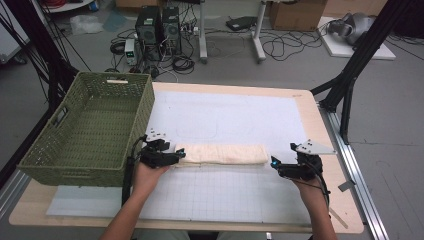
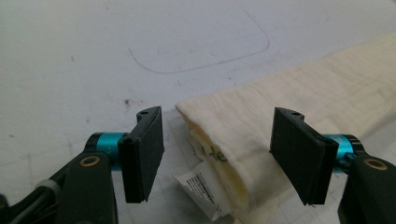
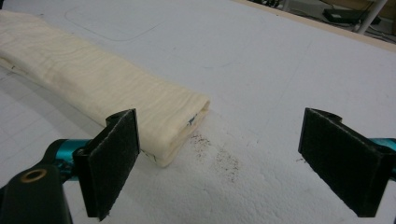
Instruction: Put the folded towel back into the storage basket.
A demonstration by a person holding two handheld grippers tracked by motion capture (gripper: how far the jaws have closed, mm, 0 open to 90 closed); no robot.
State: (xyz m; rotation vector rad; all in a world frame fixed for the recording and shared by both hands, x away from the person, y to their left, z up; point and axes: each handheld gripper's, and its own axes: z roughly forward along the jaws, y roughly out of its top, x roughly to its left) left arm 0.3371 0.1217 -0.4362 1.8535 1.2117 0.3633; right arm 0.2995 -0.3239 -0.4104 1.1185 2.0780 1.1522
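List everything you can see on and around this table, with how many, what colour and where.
folded cloth: one, cream, on the mat's middle near the front, lying left to right
care tag: one, white, sticking out of the cloth's left end
basket: one, green woven, on the table's left end
mat: one, white, covering most of the tabletop
table: one, light wood
computer towers: two, black, on the floor beyond the table
cardboard box: one, brown, on the floor behind
left hand-held gripper: one, black, open at the cloth's left end
right hand-held gripper: one, black, open by the cloth's right end
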